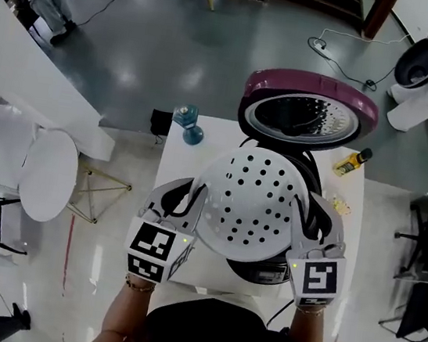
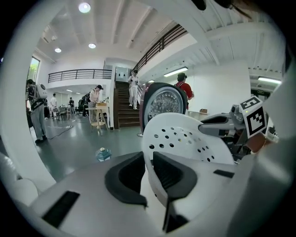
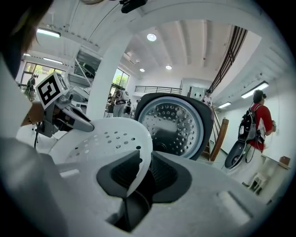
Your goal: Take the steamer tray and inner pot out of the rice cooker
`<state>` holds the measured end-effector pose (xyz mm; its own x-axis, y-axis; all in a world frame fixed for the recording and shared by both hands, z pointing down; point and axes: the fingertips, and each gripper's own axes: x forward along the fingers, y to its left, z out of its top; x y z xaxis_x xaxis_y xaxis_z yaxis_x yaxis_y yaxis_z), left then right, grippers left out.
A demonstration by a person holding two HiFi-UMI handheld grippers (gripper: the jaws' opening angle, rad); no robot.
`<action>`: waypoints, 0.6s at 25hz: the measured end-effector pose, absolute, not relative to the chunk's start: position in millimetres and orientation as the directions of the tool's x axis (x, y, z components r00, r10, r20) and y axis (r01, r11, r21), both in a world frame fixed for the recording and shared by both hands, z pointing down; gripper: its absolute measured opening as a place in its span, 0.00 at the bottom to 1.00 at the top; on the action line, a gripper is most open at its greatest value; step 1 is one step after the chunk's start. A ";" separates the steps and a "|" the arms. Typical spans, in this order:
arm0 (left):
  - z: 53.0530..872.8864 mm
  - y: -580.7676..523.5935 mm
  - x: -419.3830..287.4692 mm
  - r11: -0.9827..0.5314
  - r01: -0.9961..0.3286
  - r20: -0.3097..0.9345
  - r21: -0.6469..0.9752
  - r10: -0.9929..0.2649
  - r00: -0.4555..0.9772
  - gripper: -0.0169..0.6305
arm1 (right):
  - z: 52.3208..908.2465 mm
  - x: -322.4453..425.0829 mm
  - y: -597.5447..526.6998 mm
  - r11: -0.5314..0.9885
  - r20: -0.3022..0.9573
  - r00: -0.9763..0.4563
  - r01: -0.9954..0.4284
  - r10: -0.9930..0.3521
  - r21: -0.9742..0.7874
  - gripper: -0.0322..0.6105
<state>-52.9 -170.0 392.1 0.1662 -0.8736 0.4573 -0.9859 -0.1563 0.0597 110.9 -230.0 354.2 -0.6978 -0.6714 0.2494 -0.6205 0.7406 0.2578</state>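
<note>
The white perforated steamer tray (image 1: 252, 207) hangs above the rice cooker (image 1: 263, 272), held at both sides. My left gripper (image 1: 199, 196) is shut on its left rim, and the thin rim runs between the dark pads (image 2: 127, 176) in the left gripper view. On the opposite rim my right gripper (image 1: 309, 207) is shut, the tray's edge (image 3: 138, 171) pinched between its jaws. The cooker's purple lid (image 1: 310, 109) stands open behind, its dimpled inside facing me. The tray hides the inner pot.
The cooker stands on a small white table (image 1: 179, 169). A blue glass object (image 1: 187, 123) sits at its back left corner and a yellow bottle (image 1: 352, 162) at the back right. A round white table (image 1: 47, 174) is to the left. People stand far off.
</note>
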 end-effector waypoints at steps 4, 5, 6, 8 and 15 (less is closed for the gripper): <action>381.7 -151.1 -82.8 -0.148 -0.987 0.433 0.068 -0.887 0.162 0.11 | 348.0 83.1 -211.3 0.735 0.258 -0.689 -0.626 -0.678 0.261 0.18; 379.8 -146.0 -90.5 -0.149 -0.986 0.429 0.072 -0.888 0.166 0.11 | 344.9 74.7 -206.0 0.734 0.247 -0.691 -0.625 -0.679 0.267 0.18; 377.8 -141.0 -98.6 -0.152 -0.985 0.426 0.075 -0.889 0.170 0.11 | 341.6 66.0 -200.5 0.732 0.235 -0.694 -0.625 -0.680 0.272 0.18; 372.1 -131.5 -117.2 -0.158 -0.984 0.419 0.077 -0.891 0.176 0.10 | 339.5 50.0 -188.4 0.722 0.240 -0.681 -0.642 -0.691 0.257 0.18; 363.9 -105.1 -179.2 -0.189 -0.978 0.400 0.082 -0.893 0.207 0.09 | 339.2 -7.2 -155.0 0.690 0.255 -0.641 -0.678 -0.724 0.254 0.18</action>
